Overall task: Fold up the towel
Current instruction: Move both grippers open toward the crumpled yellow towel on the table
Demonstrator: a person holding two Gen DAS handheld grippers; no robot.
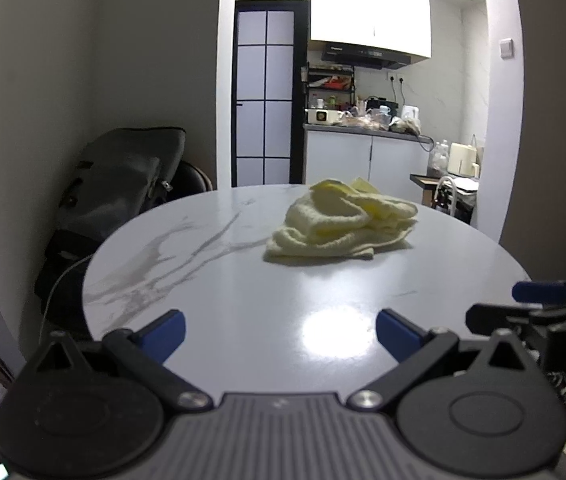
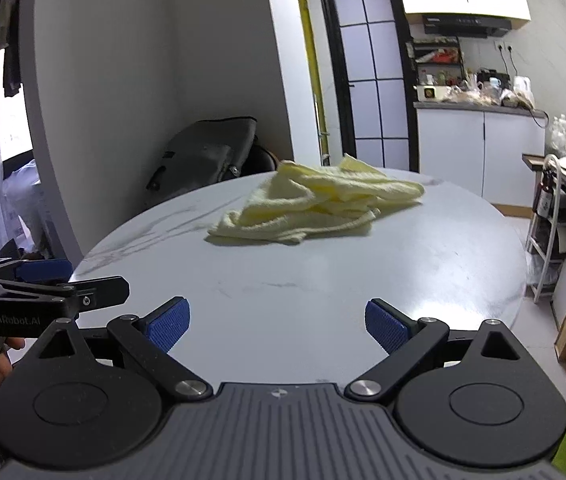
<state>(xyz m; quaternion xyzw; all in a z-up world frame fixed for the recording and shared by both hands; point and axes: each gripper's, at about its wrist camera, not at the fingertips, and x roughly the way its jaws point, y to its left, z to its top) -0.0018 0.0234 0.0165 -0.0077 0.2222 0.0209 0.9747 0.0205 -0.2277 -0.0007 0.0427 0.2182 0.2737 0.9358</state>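
Observation:
A pale yellow towel (image 1: 343, 220) lies crumpled in a heap on the far half of a round white marble table (image 1: 243, 300). It also shows in the right wrist view (image 2: 315, 204). My left gripper (image 1: 281, 334) is open and empty above the table's near edge, well short of the towel. My right gripper (image 2: 278, 322) is open and empty, also at the near edge. Each gripper shows at the side of the other's view: the right one (image 1: 543, 304) to the right, the left one (image 2: 43, 284) to the left.
A dark grey bag (image 1: 123, 184) leans on a chair against the wall beyond the table's left side. A kitchen counter (image 1: 367, 128) with clutter stands behind the table. A white rack (image 2: 551, 216) stands to the right of the table.

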